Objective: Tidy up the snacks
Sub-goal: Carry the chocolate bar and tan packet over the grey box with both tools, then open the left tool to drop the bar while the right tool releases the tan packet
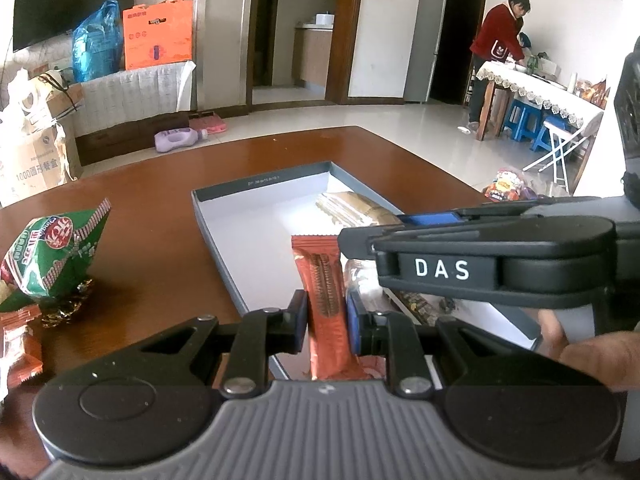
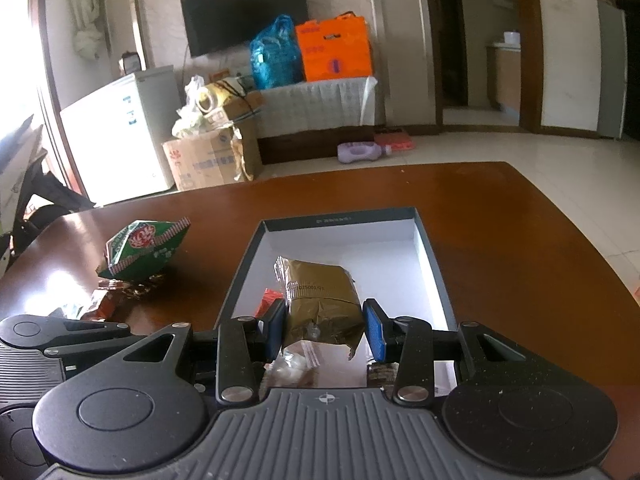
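Note:
A shallow grey box with a white floor (image 1: 256, 236) (image 2: 428, 240) lies on the brown table. My left gripper (image 1: 326, 322) is shut on an orange-red snack bar (image 1: 324, 288), held over the box's near edge. My right gripper (image 2: 326, 330) stands around a gold-brown snack packet (image 2: 320, 300) in the box; its left pad touches the packet, the right pad is a little apart. The right gripper also shows side-on in the left wrist view (image 1: 476, 256), over the box. A clear wrapped snack (image 2: 292, 364) lies under the packet.
A green snack bag (image 1: 52, 256) (image 2: 140, 252) and small orange packets (image 1: 20, 344) (image 2: 104, 304) lie on the table left of the box. Another colourful snack bag (image 1: 508, 188) lies at the table's right edge. A person stands at a far table.

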`<state>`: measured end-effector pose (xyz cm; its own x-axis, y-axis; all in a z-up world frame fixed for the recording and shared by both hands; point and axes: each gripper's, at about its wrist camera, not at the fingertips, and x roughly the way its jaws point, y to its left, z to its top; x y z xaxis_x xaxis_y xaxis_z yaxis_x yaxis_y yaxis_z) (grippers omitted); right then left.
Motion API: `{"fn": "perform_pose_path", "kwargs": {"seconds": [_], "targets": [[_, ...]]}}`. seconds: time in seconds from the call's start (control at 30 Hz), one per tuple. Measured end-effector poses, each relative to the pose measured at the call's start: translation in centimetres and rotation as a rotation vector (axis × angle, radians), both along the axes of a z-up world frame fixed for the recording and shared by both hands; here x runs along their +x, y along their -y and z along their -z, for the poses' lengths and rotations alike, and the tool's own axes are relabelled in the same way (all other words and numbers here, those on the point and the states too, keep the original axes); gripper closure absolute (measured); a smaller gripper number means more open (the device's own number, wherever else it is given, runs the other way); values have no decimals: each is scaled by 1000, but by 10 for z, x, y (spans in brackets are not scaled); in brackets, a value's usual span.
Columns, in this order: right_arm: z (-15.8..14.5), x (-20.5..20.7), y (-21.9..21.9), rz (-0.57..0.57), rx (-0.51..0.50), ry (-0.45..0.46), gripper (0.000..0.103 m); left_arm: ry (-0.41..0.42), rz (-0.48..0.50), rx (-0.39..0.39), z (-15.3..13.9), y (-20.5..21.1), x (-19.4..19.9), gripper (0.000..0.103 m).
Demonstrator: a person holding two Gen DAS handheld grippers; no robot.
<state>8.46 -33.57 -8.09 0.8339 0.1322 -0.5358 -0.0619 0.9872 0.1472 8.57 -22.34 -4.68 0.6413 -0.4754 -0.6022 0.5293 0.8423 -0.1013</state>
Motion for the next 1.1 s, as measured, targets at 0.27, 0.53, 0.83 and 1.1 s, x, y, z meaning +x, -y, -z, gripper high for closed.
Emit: {"fn": "perform_pose_path", "kwargs": {"seconds": [0.27,0.53,0.83,1.1], "targets": [[6,3,7,17,-1,-20,61,-2,-1,-1,2,2,4,86],[8,5,8,32,3,-21,60,0,-5,-8,3,2,6,86],[10,8,10,44,9,-29,58,9,3,-13,6,3,3,86],[9,8,8,45,-4,-27,50,18,-1,7,4,6,2,78]]}}
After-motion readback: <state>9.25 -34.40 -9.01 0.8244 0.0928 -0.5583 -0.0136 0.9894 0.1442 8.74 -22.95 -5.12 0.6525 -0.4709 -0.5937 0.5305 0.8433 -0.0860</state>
